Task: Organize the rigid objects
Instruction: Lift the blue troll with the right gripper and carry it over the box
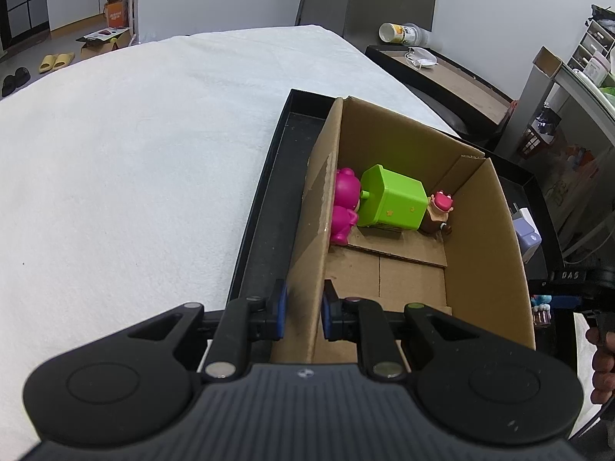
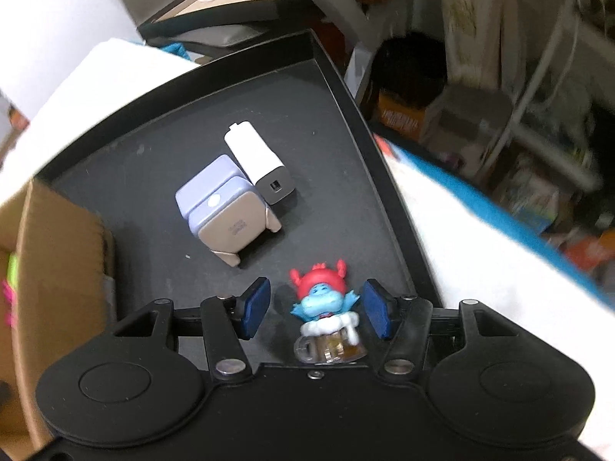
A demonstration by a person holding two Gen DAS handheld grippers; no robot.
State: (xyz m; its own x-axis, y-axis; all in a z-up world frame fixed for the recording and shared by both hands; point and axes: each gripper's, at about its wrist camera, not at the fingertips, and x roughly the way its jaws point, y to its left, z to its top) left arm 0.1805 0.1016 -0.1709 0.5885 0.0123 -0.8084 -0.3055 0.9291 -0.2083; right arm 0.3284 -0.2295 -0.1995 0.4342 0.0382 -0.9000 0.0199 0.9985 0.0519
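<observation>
The cardboard box (image 1: 403, 199) sits inside a shallow black tray (image 1: 265, 207), which lies on a surface covered by a white cloth (image 1: 134, 173). The left gripper (image 1: 304, 309) is clamped on the box's left wall near its near corner, one blue pad on the outside of the wall and the other on the inside. At the far end of the box floor three toys stand in a row: a pink bear (image 1: 344, 207) against the left wall, a green block (image 1: 394, 201) touching it on the right, and a small figure with a pink cap (image 1: 438, 213) just to the right of the block, in the box's far right corner. To the right of the box, on the bare tray floor, a lavender charger (image 2: 226, 211) and a white adapter (image 2: 259, 161) lie touching each other. Nearer than these, also to the right of the box, stands a little blue figure with a red hat (image 2: 326, 307) on a clear mug-shaped base. The right gripper (image 2: 317, 309) has its jaws apart with this figure between them; the right pad is just beside the figure's arm and the left pad stands clear of it, so nothing is gripped.
</observation>
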